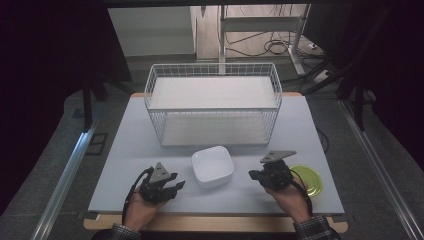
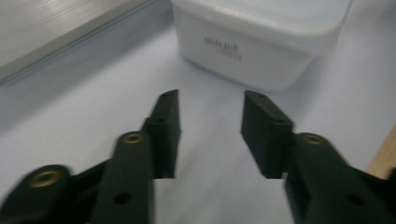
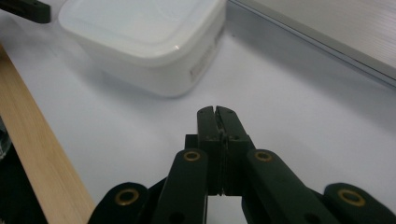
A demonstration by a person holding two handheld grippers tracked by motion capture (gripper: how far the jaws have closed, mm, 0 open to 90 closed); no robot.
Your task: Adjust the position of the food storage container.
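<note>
Lab recording station: table (image 1: 150, 150) on aluminium rails (image 1: 65, 175), dark curtains (image 1: 50, 50), floor cables (image 1: 275, 47), metal stand (image 1: 221, 30).

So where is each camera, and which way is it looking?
High view: above the person's side, looking forward and down at the table; both hands show.
Left gripper view: on the left gripper, facing the white dish; jaws apart, nothing between them.
Right gripper view: on the right gripper, jaws shut.
All share the white dish.

Glossy white plastic dish (image 1: 212, 166); matt table (image 1: 130, 145); wire basket (image 1: 212, 102).
</note>
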